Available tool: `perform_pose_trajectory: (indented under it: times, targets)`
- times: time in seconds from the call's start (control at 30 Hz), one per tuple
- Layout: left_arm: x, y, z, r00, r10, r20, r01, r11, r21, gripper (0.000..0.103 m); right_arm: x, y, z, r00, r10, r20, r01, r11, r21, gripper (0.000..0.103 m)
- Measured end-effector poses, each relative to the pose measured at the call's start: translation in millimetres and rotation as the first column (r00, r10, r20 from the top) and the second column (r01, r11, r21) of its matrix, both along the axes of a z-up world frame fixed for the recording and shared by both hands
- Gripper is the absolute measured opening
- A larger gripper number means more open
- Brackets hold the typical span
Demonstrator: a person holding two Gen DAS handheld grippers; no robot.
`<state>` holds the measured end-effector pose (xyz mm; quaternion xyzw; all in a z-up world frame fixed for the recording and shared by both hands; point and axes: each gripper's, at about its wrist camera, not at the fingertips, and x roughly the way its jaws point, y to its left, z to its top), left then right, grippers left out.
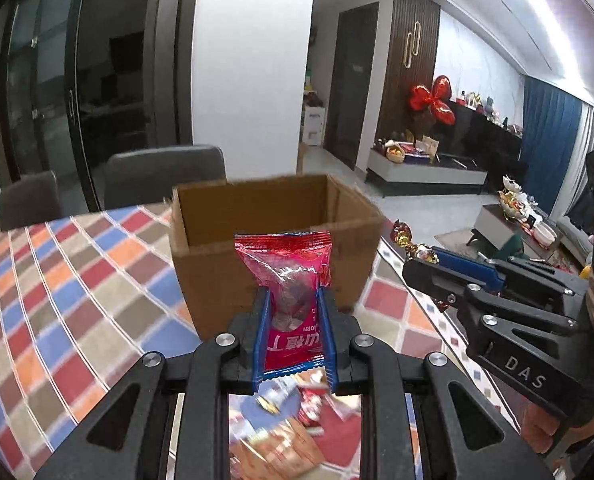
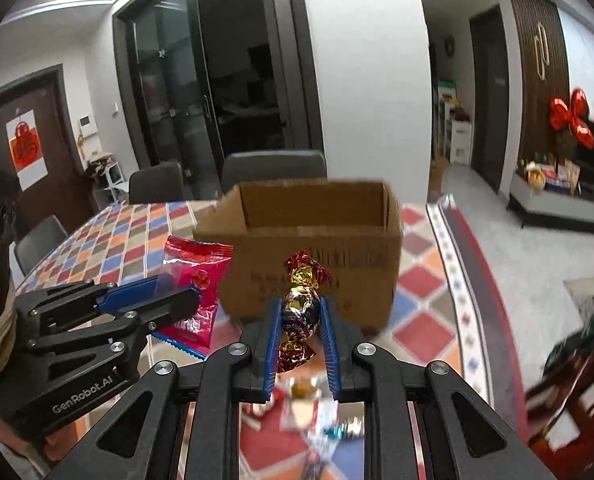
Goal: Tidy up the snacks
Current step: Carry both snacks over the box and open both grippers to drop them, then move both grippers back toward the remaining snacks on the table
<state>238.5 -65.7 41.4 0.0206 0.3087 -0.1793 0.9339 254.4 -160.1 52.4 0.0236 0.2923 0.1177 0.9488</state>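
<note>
My left gripper (image 1: pixel 293 300) is shut on a pink-red snack packet (image 1: pixel 293 276) and holds it upright just in front of an open cardboard box (image 1: pixel 217 264). My right gripper (image 2: pixel 300 308) is shut on a red-and-gold foil-wrapped candy (image 2: pixel 301 304), also in front of the box (image 2: pixel 357 272). In the left wrist view the right gripper (image 1: pixel 417 256) is at the right with the candy (image 1: pixel 403 236) sticking out. In the right wrist view the left gripper (image 2: pixel 177 292) is at the left with the packet (image 2: pixel 195 280).
The box stands on a table with a colourful checked cloth (image 1: pixel 57 280). Several loose wrapped snacks (image 1: pixel 293 412) lie on the cloth below the grippers, also in the right wrist view (image 2: pixel 317 412). Grey chairs (image 1: pixel 165 176) stand behind the table. The table edge (image 2: pixel 453 280) runs along the right.
</note>
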Motion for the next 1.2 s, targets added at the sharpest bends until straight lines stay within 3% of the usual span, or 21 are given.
perform_pose_trajectory:
  times: [0.3, 0.53, 0.63, 0.73, 0.77, 0.83, 0.87, 1.2]
  targets:
    - [52, 6, 36, 0.998, 0.006, 0.058, -0.010, 0.997, 0.075, 0.024, 58, 13, 41, 0.999, 0.039, 0.017, -0.038, 0.998, -0.042, 0.021]
    - [99, 1, 48, 1.000, -0.009, 0.022, 0.007, 0.996, 0.091, 0.024, 105, 8, 43, 0.998, 0.025, -0.054, -0.025, 1.000, -0.006, 0.021]
    - [121, -3, 46, 1.000, -0.001, -0.002, 0.001, 0.994, 0.114, 0.024, 121, 8, 42, 0.997, 0.009, -0.076, -0.012, 0.999, -0.037, 0.021]
    - [140, -7, 41, 0.999, 0.037, -0.012, -0.035, 0.988, 0.149, 0.029, 135, 5, 42, 0.996, -0.006, -0.087, 0.001, 0.998, -0.062, 0.021]
    - [144, -7, 40, 0.999, 0.051, -0.013, -0.048, 0.987, 0.156, 0.037, 140, 5, 44, 0.996, -0.018, -0.085, 0.012, 0.998, -0.069, 0.022]
    - [142, -5, 40, 0.998, 0.065, -0.011, -0.063, 0.987, 0.146, 0.046, 146, 2, 46, 0.995, -0.058, -0.078, 0.050, 0.994, -0.102, 0.038]
    - [140, -2, 40, 0.998, 0.065, -0.011, -0.063, 0.989, 0.135, 0.048, 147, 1, 47, 0.994, -0.080, -0.078, 0.071, 0.992, -0.108, 0.052]
    - [77, 10, 55, 0.994, 0.069, 0.081, -0.078, 0.990, 0.116, 0.053, 103, -2, 53, 0.995, -0.083, -0.062, 0.080, 0.995, -0.059, 0.055]
